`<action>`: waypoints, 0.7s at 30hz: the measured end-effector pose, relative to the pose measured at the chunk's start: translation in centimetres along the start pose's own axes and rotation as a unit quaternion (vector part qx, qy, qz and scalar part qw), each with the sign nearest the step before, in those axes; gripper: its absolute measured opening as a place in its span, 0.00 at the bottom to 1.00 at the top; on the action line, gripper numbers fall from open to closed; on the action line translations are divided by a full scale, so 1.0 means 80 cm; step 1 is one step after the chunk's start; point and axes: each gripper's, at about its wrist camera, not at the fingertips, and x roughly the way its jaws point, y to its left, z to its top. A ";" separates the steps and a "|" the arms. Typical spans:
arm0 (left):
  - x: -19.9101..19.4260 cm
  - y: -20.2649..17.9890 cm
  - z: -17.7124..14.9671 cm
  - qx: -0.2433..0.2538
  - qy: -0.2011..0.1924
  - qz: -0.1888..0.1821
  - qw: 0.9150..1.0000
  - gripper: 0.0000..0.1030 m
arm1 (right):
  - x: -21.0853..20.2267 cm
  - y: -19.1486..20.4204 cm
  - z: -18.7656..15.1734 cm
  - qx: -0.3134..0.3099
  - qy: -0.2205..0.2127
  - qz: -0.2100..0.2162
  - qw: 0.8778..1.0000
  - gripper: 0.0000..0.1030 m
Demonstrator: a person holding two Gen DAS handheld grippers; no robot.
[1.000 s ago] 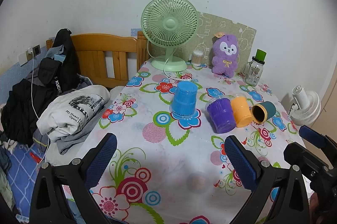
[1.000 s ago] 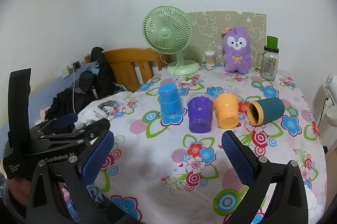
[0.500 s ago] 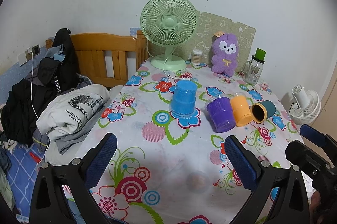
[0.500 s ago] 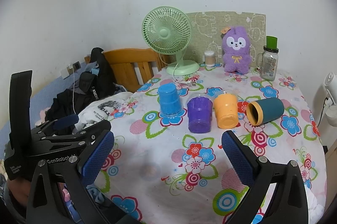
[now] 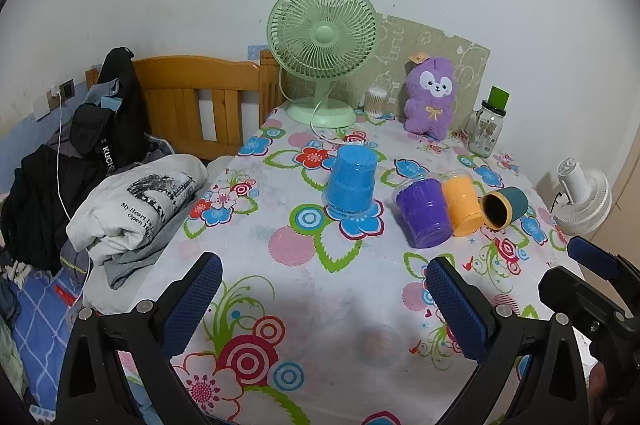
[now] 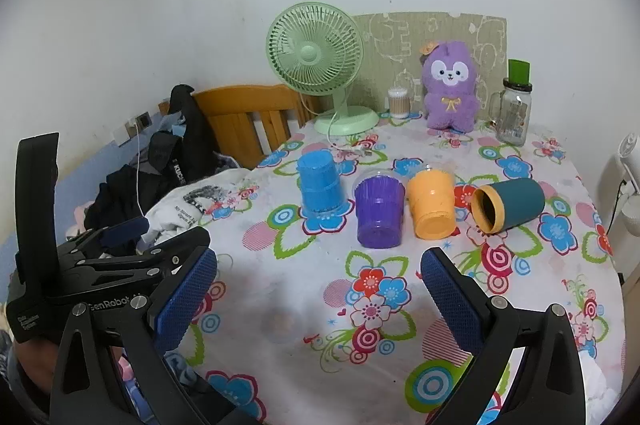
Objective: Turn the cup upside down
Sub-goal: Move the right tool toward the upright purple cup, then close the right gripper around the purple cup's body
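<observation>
Four cups stand in a row on the flowered tablecloth. The blue cup, purple cup and orange cup are upside down. The teal cup with a yellow rim lies on its side, mouth toward me. They also show in the left wrist view: blue cup, purple cup, orange cup, teal cup. My left gripper is open and empty near the table's front edge. My right gripper is open and empty, well short of the cups.
A green desk fan, a cotton-swab jar, a purple plush toy and a glass jar with a green lid line the back. Folded clothes and a wooden headboard sit left. A white fan is at right.
Both grippers have stayed almost still and open. The left wrist view has shifted very slightly. The cups have not moved.
</observation>
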 end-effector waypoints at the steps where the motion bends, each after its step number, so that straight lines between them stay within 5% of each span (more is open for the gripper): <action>1: 0.002 0.001 0.000 -0.001 0.002 0.000 1.000 1.00 | 0.003 -0.001 0.000 0.000 0.002 0.000 1.000 1.00; 21: 0.092 0.011 0.010 0.000 0.056 0.004 0.998 1.00 | 0.100 -0.045 0.016 0.017 0.064 -0.028 0.997 1.00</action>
